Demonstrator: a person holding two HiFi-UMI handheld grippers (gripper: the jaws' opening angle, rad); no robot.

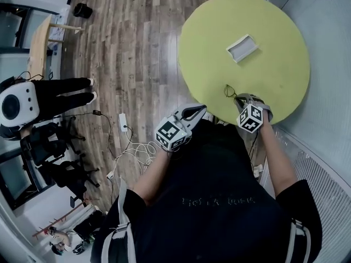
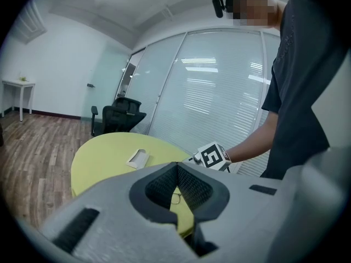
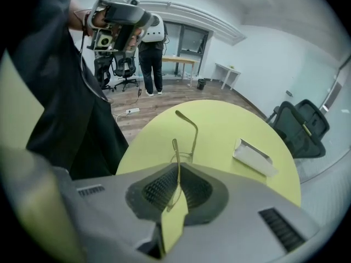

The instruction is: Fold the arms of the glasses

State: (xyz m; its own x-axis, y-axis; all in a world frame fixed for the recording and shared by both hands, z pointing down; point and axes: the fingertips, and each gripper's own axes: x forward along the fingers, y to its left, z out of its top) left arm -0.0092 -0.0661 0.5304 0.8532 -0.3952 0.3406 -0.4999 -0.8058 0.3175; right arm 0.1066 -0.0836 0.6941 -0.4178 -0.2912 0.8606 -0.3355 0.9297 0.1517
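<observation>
While right hand-held gripper [image 3: 178, 173] pinches one arm of glasses [image 3: 176, 153] at counter [image 3: 230, 119] edge, other arm juts open. Left hand-held gripper [image 2: 176, 170] clenched, empty (off counter). I fear thin arm twisting, slipping, falling to floor.

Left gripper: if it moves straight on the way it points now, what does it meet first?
Probably the thin wire-framed glasses, which the right gripper holds by the near edge of the round yellow-green table; the depth is unclear.
</observation>
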